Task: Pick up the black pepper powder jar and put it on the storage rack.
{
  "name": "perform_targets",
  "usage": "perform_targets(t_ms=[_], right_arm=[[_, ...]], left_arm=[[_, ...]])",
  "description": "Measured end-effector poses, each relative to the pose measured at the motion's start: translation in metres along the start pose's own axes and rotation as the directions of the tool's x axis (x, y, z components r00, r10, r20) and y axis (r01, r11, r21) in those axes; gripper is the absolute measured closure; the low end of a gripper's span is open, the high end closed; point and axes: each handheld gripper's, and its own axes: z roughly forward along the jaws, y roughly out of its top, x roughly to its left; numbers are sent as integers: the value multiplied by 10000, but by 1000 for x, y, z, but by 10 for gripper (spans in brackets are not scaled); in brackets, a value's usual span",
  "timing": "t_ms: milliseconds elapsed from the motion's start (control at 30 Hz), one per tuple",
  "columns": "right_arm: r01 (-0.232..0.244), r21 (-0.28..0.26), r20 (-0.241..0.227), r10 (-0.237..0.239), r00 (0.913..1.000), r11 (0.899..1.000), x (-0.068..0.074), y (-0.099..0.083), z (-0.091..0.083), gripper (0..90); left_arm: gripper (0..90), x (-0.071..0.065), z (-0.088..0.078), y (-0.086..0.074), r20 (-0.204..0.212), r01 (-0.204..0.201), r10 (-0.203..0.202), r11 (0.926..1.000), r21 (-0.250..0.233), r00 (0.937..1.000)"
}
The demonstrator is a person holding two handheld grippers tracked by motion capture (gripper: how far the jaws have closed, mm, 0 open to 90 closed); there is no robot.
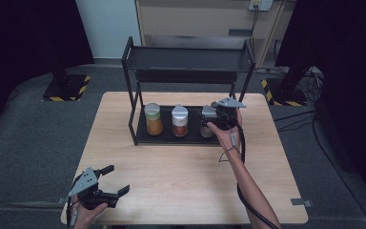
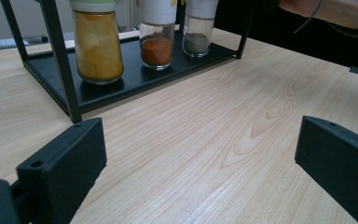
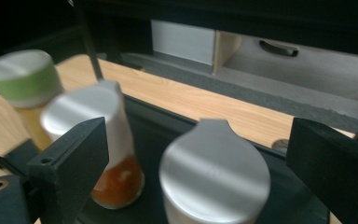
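Three jars on rack [image 1: 181, 136] | right hand-held gripper [image 3: 200, 154] jaws apart above grey-spice jar [image 3: 214, 177] | left hand-held gripper [image 1: 109, 180] jaws apart

Wooden table [image 1: 181, 176] (hazard-striped stand bases [image 1: 66, 88] behind)

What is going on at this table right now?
A person holds a gripper in each hand. The right gripper hangs open over the grey spice jar, which stands beside the red spice jar and yellow spice jar on the black rack's bottom shelf. The left gripper rests open near the table's front edge.
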Motion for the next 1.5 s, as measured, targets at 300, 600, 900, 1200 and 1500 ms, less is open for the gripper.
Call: perform_targets(t_ms=[300,600,900,1200,1500], right_arm=[[420,-355,-358,-432,9984,9985,7,13,-22,66],[739,-727,-1002,-810,9917,9946,14,13,-46,64],[807,-1159,-1595,-987,9822,9900,18,10,-71,64],[808,-1280,-2044,-1060,9731,9885,18,7,-88,64],[966,-1198,-2056,-1199,9713,9881,18,-2,-113,64]], left_arm=[[7,1,1,0,20,98,-98,10000,2,9999],[7,3,3,0,75,162,-162,9999,12,9998],[8,4,4,-1,100,139,-139,9999,-3,9999],[7,2,3,-1,77,65,-65,10000,8,9999],[7,3,3,-1,73,81,-81,10000,-9,9999]])
